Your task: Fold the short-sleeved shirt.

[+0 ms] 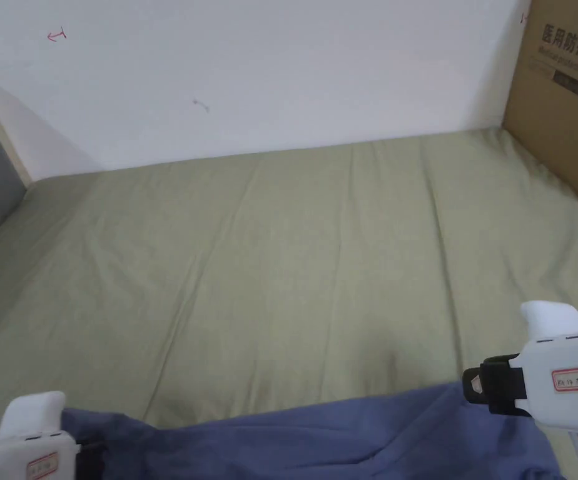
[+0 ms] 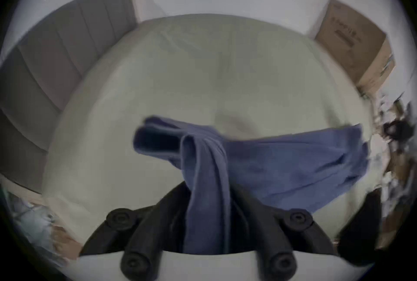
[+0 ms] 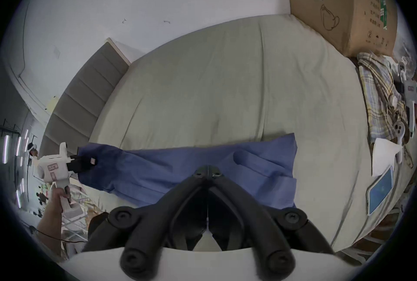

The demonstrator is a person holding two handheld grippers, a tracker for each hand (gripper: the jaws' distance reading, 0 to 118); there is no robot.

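The left gripper has both jaws clamped on a bunched fold of the blue shirt, which runs up between them in the left gripper view. In the right gripper view the same gripper, held by a hand, pinches the shirt's far left end. The right gripper has its 2 jaws pressed together at the tips, with the shirt right behind them; whether cloth is caught between them I cannot tell. In the head view the shirt stretches across the near edge of the green bed, between the left gripper at the bottom left and the right gripper at its right end. A cardboard box stands at the bed's far right corner against the white wall. A plaid cloth lies at the bed's right side.
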